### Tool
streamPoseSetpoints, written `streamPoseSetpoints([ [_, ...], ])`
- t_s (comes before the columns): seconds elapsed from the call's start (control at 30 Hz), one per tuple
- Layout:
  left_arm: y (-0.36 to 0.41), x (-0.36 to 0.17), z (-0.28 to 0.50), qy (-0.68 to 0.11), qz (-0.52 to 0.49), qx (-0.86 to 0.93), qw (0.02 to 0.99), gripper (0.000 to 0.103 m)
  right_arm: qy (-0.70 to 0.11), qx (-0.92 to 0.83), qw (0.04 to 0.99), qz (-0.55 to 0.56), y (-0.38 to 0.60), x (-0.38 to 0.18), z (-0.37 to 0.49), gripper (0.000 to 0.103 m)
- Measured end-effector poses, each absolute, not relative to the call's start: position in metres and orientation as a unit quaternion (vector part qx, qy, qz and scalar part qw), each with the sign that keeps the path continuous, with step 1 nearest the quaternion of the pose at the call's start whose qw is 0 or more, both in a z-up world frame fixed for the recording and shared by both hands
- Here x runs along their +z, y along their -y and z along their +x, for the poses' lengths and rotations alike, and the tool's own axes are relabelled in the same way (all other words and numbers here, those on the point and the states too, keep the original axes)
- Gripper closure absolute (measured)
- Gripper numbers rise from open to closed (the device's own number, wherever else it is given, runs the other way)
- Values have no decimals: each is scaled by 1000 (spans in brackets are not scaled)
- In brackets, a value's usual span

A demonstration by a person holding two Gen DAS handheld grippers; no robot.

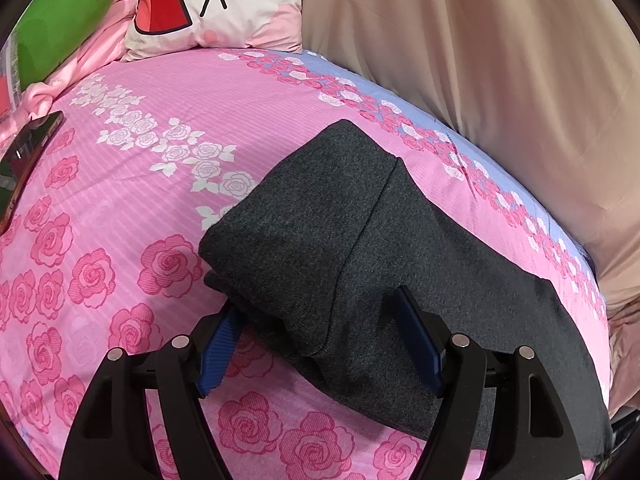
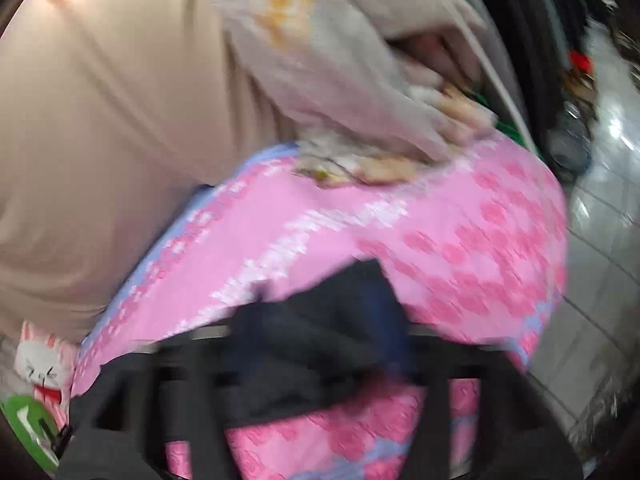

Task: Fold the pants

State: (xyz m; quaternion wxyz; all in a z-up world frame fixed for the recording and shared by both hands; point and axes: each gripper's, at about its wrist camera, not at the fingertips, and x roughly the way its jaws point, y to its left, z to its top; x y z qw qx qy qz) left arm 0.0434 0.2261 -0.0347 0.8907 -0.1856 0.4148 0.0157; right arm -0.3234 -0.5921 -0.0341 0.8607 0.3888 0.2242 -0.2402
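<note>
Dark grey pants (image 1: pixel 360 248) lie partly folded on the pink rose-print bed sheet (image 1: pixel 132 184), one layer doubled over the other. My left gripper (image 1: pixel 316 320) is open, its blue pads (image 1: pixel 218 344) on either side of the near folded edge, close above the cloth. The right wrist view is heavily blurred by motion. There my right gripper (image 2: pixel 320 320) appears shut on a dark piece of the pants (image 2: pixel 340 304), lifted above the sheet (image 2: pixel 440 232).
A cartoon-print pillow (image 1: pixel 216 4) and a green cushion (image 1: pixel 60 16) lie at the head of the bed. A phone (image 1: pixel 28 156) lies at the left edge. A beige curtain (image 1: pixel 480 60) hangs along the far side. Clothes (image 2: pixel 360 80) are piled at the foot; tiled floor (image 2: pixel 600 220) is beyond.
</note>
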Motion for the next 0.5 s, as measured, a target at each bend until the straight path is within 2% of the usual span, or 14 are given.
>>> streamPoseSetpoints([
  [0.07,-226,-34,43,-414,-187,15,891,31,-221,-219,847,431,589,-56,-336,25],
  [0.17,-223,-27,37,-399,-178,10,900,32,-216,-179,829,484,591,-83,-340,28],
  [0.23,-211,-12,27,-374,-154,6,915,32,-205,-177,834,481,598,-80,-331,31],
  [0.3,-188,7,14,-346,-131,-1,929,32,-202,-183,843,463,606,-69,-316,65],
  [0.33,-170,23,6,-328,-120,-21,937,32,-209,-201,850,441,606,-59,-308,95],
  [0.4,-131,49,-4,-311,-100,-83,941,32,-197,-196,878,391,592,-25,-291,95],
  [0.5,-32,83,-18,-303,-54,-222,925,30,-193,-152,920,305,545,23,-270,95],
])
